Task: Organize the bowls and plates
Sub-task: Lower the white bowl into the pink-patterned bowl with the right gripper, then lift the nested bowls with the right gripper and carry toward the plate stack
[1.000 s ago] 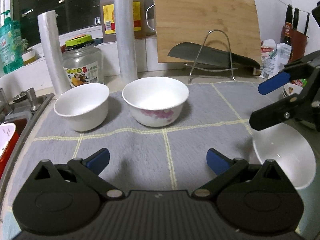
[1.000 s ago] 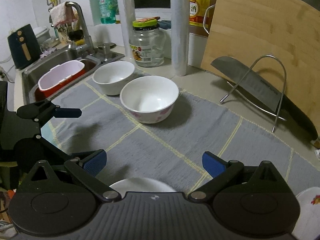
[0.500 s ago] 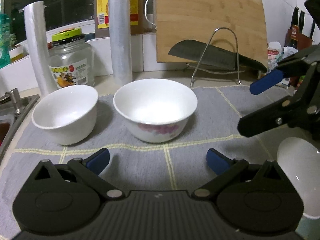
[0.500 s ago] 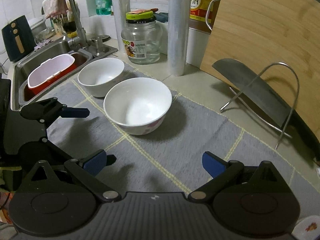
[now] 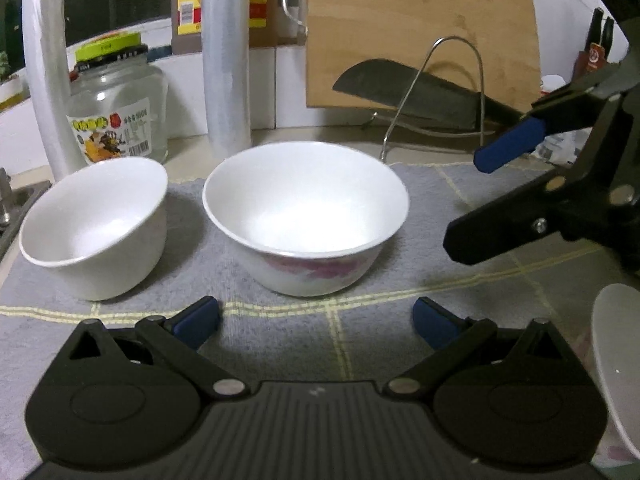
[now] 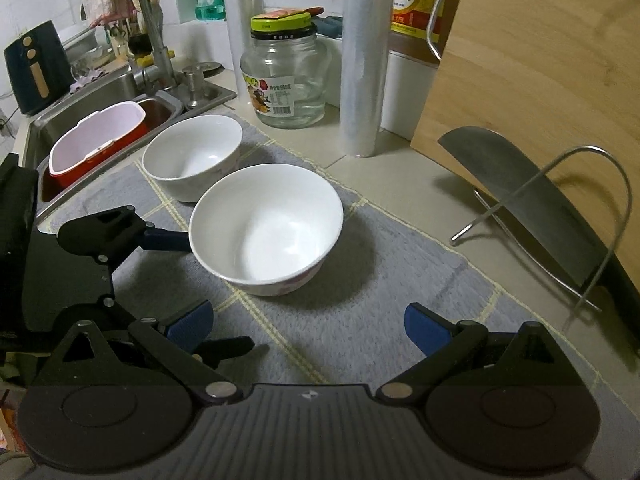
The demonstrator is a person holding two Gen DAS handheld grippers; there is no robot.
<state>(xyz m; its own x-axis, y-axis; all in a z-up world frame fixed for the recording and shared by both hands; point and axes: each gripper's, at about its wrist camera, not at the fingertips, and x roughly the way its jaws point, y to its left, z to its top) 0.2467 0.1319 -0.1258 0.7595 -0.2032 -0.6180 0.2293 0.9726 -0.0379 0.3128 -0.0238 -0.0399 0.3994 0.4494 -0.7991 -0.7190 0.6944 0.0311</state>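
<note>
A white bowl with a pink flower pattern (image 5: 306,216) (image 6: 266,236) stands on the grey mat (image 5: 280,320). A smaller plain white bowl (image 5: 96,224) (image 6: 192,156) stands to its left. A third white bowl (image 5: 616,360) shows at the right edge of the left wrist view. My left gripper (image 5: 316,318) is open and empty, just in front of the flowered bowl; it also shows in the right wrist view (image 6: 168,292). My right gripper (image 6: 308,326) is open and empty, near the same bowl; it also shows in the left wrist view (image 5: 480,204).
A glass jar (image 6: 286,76), two rolls of film (image 6: 362,60), an oil bottle and a wooden cutting board (image 5: 420,32) stand behind the mat. A cleaver (image 6: 532,212) leans in a wire rack. The sink (image 6: 60,120) with a red-and-white tub lies at the left.
Both grippers have moved forward toward the flowered bowl, which looks larger and closer. The bowls have not moved. Both grippers stay open.
</note>
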